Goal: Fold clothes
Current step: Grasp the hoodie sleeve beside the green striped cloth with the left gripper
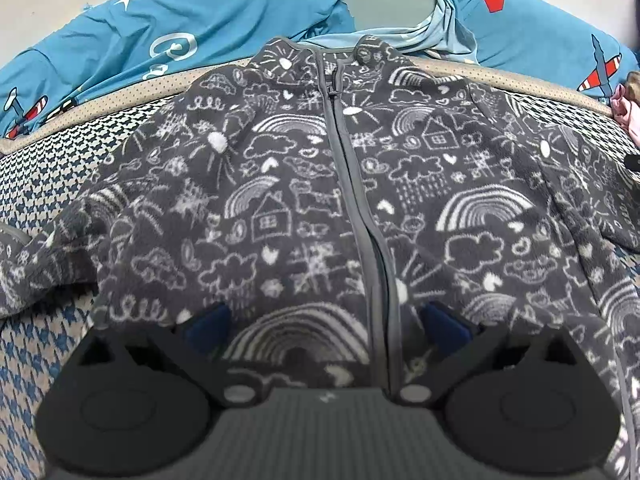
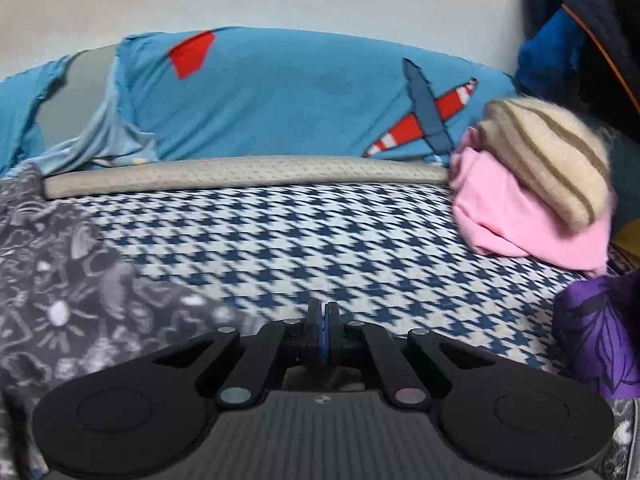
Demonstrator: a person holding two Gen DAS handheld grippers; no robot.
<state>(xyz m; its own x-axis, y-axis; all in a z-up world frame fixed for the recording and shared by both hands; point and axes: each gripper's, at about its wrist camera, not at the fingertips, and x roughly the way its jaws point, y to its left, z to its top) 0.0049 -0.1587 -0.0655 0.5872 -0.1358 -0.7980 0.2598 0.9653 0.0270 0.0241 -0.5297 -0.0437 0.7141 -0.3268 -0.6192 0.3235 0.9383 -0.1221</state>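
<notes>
Left tongs (image 1: pixel 324 322): wide open, the blue pads far apart, holding nothing. They hang over the bottom part of the jacket.
Right tongs (image 2: pixel 325 330): shut tight, the two blue pads pressed together, with nothing seen between them. They sit over the checked cover, just past the jacket's edge.
Jacket (image 1: pixel 320 200): a dark gray fuzzy one with white drawings of rainbows, houses, clouds and suns. It lies flat, front side up and spread out on the checked cover. The zipper (image 1: pixel 340 140) is closed and runs from 6 o'clock up to the collar at 12 o'clock. One sleeve goes out to 9 o'clock.
Checked cover (image 2: pixel 300 248): blue and white, under the jacket.
Purple cloth (image 2: pixel 600 340): at 4 o'clock in the right view.
Pink cloth (image 2: pixel 520 216): at 2 o'clock, with a striped tan woolly thing (image 2: pixel 548 160) on top.
Blue airplane blanket (image 2: pixel 300 92): at 12 o'clock, behind everything, by the wall.
</notes>
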